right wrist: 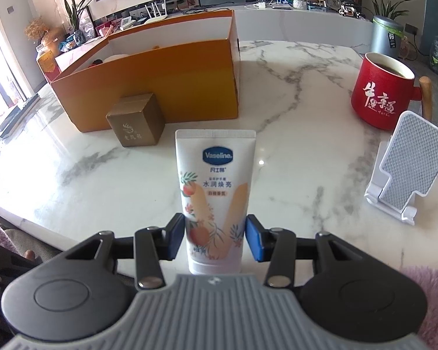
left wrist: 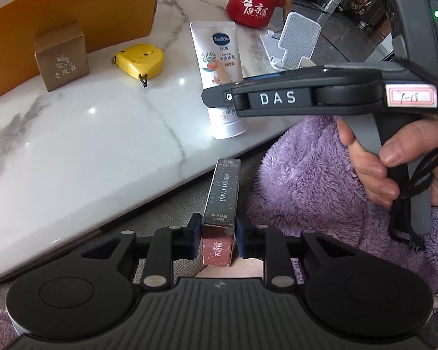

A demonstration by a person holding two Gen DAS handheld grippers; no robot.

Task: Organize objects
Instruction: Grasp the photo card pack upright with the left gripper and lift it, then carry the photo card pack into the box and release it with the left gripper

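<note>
Photo card box (left wrist: 220, 204): slim, dark speckled sides, reddish end, clamped between my left pads, off the marble table's edge. Vaseline tube (right wrist: 214, 201): white, upright on its cap, between my right pads. Small brown box (right wrist: 135, 119) against the open orange box (right wrist: 160, 87). Yellow tape measure (left wrist: 140, 61) lies flat nearby.

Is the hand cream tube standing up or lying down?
Standing up. The hand cream tube rests cap-down on the marble table, its flat crimped end on top, with the right hand-held gripper around its lower half.
</note>
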